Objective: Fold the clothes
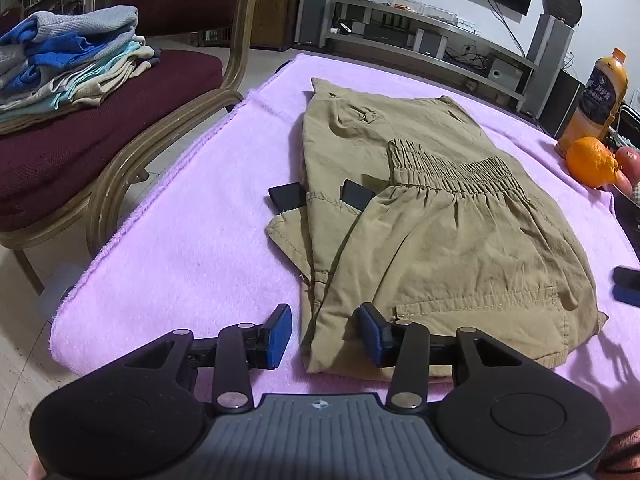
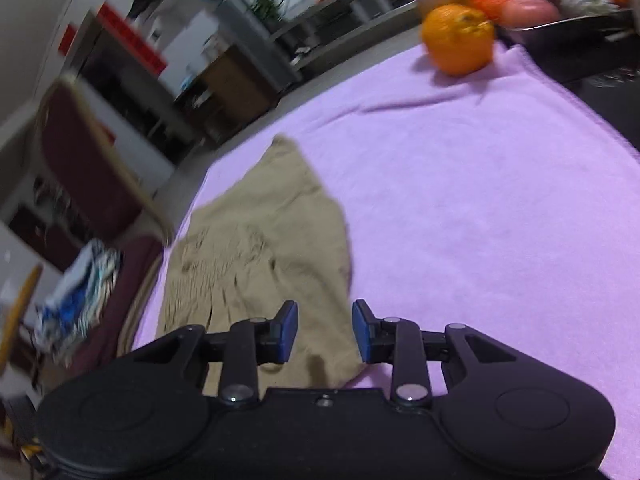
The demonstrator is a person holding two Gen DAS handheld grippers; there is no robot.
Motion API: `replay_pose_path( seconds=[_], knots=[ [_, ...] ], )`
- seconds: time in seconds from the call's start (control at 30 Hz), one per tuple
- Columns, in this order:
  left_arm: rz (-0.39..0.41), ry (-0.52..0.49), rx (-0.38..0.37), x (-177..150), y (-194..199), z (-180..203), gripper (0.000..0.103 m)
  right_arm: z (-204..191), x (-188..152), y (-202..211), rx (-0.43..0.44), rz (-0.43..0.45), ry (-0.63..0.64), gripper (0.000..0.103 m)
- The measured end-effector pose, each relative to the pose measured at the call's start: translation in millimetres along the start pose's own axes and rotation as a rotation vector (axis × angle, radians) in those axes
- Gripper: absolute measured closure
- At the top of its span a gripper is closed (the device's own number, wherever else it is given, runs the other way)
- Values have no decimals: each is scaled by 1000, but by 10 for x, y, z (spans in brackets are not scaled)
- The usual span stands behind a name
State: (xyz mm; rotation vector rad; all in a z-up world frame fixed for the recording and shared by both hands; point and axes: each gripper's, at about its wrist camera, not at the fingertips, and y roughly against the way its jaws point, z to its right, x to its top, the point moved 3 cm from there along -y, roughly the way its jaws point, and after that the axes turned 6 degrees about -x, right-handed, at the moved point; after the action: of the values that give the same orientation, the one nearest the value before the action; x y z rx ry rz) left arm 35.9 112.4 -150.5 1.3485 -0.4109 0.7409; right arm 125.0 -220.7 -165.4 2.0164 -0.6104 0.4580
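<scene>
Khaki trousers (image 1: 420, 220) lie folded on a lilac towel (image 1: 180, 240) that covers the table, toward its near edge and roughly mid-width, the elastic waistband (image 1: 456, 176) turned up on top and a hem reaching the towel's near border. The left gripper (image 1: 325, 334) hangs just above that near hem with its blue-padded jaws spread wide, one pad over bare towel and the other over the cloth, holding nothing. In the right wrist view, which is motion-blurred, the right gripper (image 2: 325, 330) is likewise spread apart and empty, poised over the trousers' (image 2: 260, 264) near right edge where cloth meets towel (image 2: 460, 200). An orange (image 1: 590, 162) sits at the towel's far right corner beside a juice bottle (image 1: 596, 100); its dark label carries writing too small to read. Behind the orange (image 2: 458, 38), a dark tray (image 2: 576, 26) holds more fruit. Off the towel's left edge, a stack of folded clothes (image 1: 68, 60) rests on a maroon-cushioned chair (image 1: 100, 140).
</scene>
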Motion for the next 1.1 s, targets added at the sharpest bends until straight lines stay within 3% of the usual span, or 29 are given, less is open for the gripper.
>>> replay_pose_path(
  seconds=[0.27,0.3,0.33,0.57,0.63,0.67,0.73,0.83,0.93,1.0,1.03,1.1],
  knots=[
    [2,5,-9,-5,-7,-28,58,-211,-117,-312,-104,-27,226,72],
    [1,7,-10,-5,-10,-32,58,-234,-140,-306,-109,-19,252,77],
    [1,9,-11,-4,-12,-35,58,-250,-160,-293,-97,-19,267,102],
    [1,-1,-8,-5,-16,-37,57,-121,-161,-228,-210,40,184,103],
    [2,16,-20,-1,-4,-68,57,-70,-121,-175,-273,51,145,97],
    [9,29,-20,1,40,-77,58,-14,-96,-125,-267,44,111,97],
    [43,54,-21,2,169,-88,71,52,-74,43,-214,56,45,82],
    [83,63,-39,9,305,-63,85,46,-50,260,-122,73,-2,80],
    [103,57,-65,20,381,-25,88,-148,-64,227,-3,40,-16,80],
    [40,9,-41,-19,250,43,88,-342,-145,101,99,-28,-4,80],
    [-5,-18,-9,-48,158,61,82,-444,-205,30,146,-65,11,80],
    [-21,-3,2,-69,129,19,76,-621,-344,-116,204,-133,56,80]
  ],
)
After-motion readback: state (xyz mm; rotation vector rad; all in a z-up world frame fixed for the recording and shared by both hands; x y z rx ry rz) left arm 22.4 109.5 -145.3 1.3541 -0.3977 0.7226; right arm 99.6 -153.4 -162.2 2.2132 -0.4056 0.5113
